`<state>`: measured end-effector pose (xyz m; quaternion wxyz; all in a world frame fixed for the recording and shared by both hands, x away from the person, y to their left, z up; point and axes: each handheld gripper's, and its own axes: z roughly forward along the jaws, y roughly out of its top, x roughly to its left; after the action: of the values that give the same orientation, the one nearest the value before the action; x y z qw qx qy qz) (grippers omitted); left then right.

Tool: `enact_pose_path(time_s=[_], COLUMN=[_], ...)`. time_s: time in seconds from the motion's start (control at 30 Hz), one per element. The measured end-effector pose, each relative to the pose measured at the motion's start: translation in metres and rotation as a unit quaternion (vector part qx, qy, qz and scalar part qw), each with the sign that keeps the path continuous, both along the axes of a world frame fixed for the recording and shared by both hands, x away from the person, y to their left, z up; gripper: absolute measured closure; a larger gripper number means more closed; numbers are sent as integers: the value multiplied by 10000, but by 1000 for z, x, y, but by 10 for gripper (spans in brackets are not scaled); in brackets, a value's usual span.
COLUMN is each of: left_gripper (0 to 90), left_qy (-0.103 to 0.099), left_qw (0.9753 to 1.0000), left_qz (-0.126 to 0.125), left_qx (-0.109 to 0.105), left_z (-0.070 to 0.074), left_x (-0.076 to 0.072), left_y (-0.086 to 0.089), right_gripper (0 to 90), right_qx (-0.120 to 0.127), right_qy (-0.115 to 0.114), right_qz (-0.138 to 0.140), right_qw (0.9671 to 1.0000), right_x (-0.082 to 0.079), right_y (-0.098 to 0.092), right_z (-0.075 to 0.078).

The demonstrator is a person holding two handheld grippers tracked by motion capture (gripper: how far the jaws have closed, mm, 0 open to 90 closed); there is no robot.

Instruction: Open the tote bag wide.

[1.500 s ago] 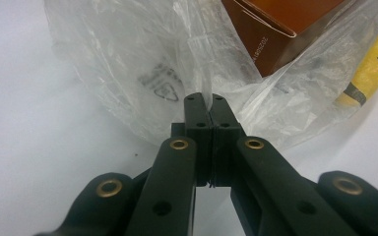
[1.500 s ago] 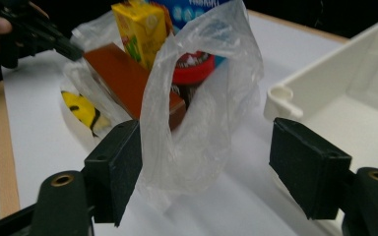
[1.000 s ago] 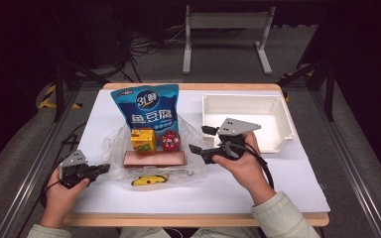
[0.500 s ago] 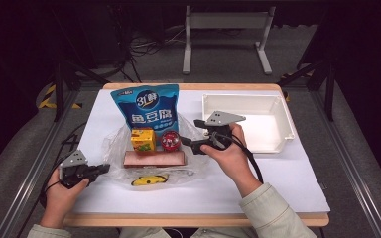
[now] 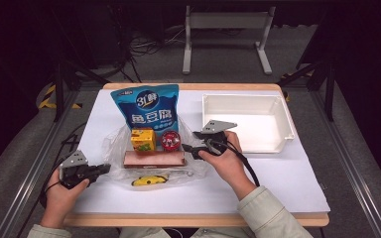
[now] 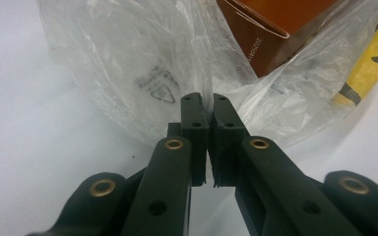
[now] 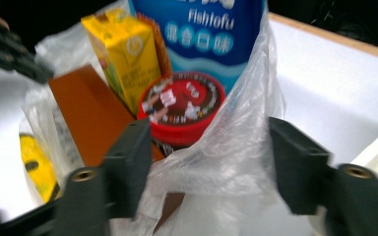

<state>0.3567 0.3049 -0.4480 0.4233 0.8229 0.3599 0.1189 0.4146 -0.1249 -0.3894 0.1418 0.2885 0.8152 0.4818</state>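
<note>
A clear plastic bag [image 5: 116,146] lies mid-table and holds a yellow carton [image 5: 143,139], a red round tin [image 5: 170,140], a long brown box [image 5: 154,158] and a yellow packet [image 5: 149,180]. A blue snack pouch [image 5: 146,110] lies at the bag's far side. My left gripper [image 5: 105,169] is at the bag's left edge; in the left gripper view the gripper [image 6: 205,102] is shut on the bag's film [image 6: 142,73]. My right gripper [image 5: 186,148] is at the bag's right edge. In its own view the gripper [image 7: 209,140] stands open, with bag film [image 7: 226,162] and the tin [image 7: 184,105] between the jaws.
A white plastic bin [image 5: 284,115] stands empty at the right rear. A white sheet [image 5: 278,178] covers the wooden table. Cables trail from both grippers toward the near edge.
My right gripper has moved left and forward to the bag's right edge. The left gripper has stayed put, shut on the bag.
</note>
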Motion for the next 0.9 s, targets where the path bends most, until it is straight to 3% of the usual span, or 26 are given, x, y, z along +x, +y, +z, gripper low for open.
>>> enact_pose_path(time_s=[0.03,0.2,0.3,0.53,0.73,0.9], left_gripper=[861,861,862,871,880,887], left_qy=[0,-39,-60,-55,-64,-23], left_qw=[10000,10000,10000,10000,10000,9999], left_qz=[0,-9,7,6,32,92], left_qx=[0,-32,-43,-21,-18,105], left_z=[0,0,0,0,-2,-5], left_x=[0,0,0,0,3,6], left_y=[0,0,0,0,-1,-3], right_gripper=[445,749,847,872,874,874], right_qx=[0,-473,-697,-980,-1020,-1128], right_qy=[0,-117,-242,-215,53,217], right_qz=[0,157,202,252,209,169], right_qw=[10000,9987,9971,9946,9946,9932], right_x=[0,-2,-4,-5,-4,-3], right_y=[0,0,2,7,4,0], right_z=[0,-10,-13,-25,-41,-50])
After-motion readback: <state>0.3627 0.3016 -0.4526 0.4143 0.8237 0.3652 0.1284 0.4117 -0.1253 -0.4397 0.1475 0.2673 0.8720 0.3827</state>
